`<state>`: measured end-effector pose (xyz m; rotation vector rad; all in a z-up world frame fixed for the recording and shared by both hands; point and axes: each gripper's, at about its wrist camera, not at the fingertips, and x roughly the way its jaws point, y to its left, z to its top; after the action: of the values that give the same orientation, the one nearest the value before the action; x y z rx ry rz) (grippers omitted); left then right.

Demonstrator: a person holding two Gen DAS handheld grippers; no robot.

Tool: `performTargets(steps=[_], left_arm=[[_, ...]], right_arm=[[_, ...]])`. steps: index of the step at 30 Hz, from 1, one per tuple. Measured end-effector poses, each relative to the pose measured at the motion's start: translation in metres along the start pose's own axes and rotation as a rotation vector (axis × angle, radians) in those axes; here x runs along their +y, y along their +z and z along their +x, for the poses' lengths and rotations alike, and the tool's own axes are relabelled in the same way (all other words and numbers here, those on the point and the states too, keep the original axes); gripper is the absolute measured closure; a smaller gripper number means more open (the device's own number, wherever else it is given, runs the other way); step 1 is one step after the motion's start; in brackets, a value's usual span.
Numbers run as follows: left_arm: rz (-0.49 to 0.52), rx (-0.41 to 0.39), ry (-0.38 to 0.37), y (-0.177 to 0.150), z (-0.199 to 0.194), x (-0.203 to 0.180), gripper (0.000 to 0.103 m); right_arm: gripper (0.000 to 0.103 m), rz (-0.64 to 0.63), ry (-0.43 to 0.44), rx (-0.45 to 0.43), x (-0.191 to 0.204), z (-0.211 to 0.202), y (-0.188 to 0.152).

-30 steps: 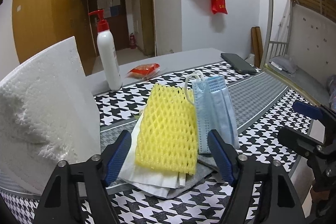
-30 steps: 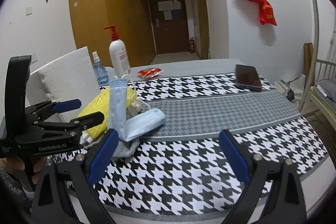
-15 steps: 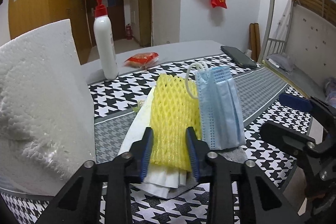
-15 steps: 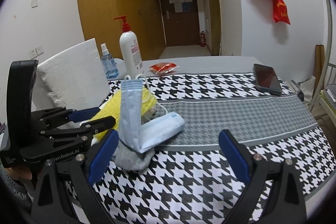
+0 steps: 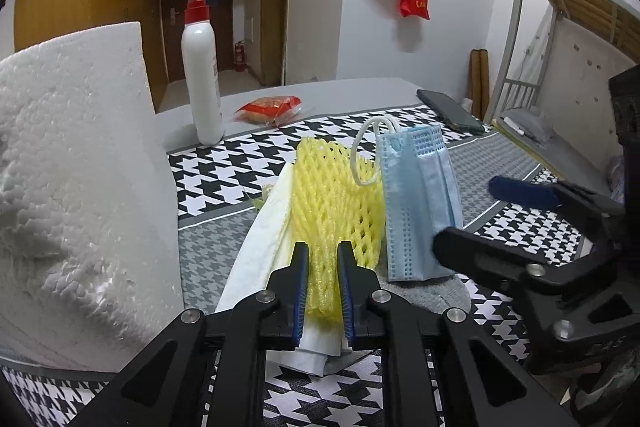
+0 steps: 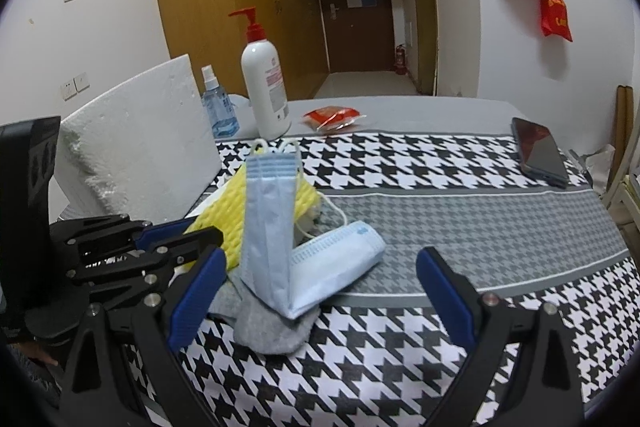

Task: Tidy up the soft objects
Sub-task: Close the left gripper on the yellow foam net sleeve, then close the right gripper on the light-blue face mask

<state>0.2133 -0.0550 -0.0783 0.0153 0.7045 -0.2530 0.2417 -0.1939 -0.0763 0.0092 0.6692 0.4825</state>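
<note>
A stack of soft things lies on the houndstooth cloth: a yellow foam net [image 5: 336,203] on a white folded sheet [image 5: 264,239], with a grey sock [image 6: 272,327] underneath. A blue face mask [image 5: 420,207] leans folded against the net's right side. My left gripper [image 5: 323,251] is closing, and its blue pads squeeze the net's near end between them. My right gripper [image 6: 322,259] stands wide open just in front of the mask [image 6: 268,227] and sock, its left finger beside the sock, with nothing held.
A white foam block [image 5: 80,187] stands close on the left. Behind the stack are a white pump bottle [image 6: 266,95], a small spray bottle [image 6: 216,107] and a red packet [image 6: 334,117]. A dark phone [image 6: 540,155] lies far right. A bunk bed frame [image 5: 560,7] stands beyond the table.
The left jaws went from wide apart around the stack to pinched on the yellow net's near end. The right gripper drew closer to the mask and sock.
</note>
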Motion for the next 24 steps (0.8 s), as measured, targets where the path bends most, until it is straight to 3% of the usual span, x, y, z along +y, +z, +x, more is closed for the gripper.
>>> performTargets(steps=[4, 9, 12, 14, 17, 20, 24], left_arm=[[-0.001, -0.003, 0.001, 0.0, -0.001, 0.0, 0.087], [-0.013, -0.007, -0.002, 0.0, -0.003, 0.003, 0.087], [-0.019, -0.01, -0.008, 0.0, -0.004, 0.004, 0.087], [-0.017, -0.012, -0.007, 0.0, -0.004, 0.003, 0.087], [-0.014, -0.014, -0.012, 0.0, -0.004, 0.002, 0.087], [-0.017, -0.02, -0.027, 0.001, -0.005, 0.003, 0.09], [-0.024, -0.043, -0.041, 0.001, -0.009, 0.004, 0.091]], right_arm=[[0.015, -0.003, 0.029, 0.034, 0.005, 0.011, 0.003], [0.035, 0.01, 0.044, 0.073, 0.006, 0.02, 0.005], [0.053, 0.023, 0.069, 0.1, 0.008, 0.023, 0.005], [0.071, 0.022, 0.079, 0.118, 0.009, 0.023, 0.005], [0.084, 0.021, 0.09, 0.13, 0.012, 0.021, 0.004], [0.091, 0.021, 0.081, 0.128, 0.014, 0.017, 0.004], [0.092, 0.019, 0.062, 0.103, 0.015, 0.005, 0.005]])
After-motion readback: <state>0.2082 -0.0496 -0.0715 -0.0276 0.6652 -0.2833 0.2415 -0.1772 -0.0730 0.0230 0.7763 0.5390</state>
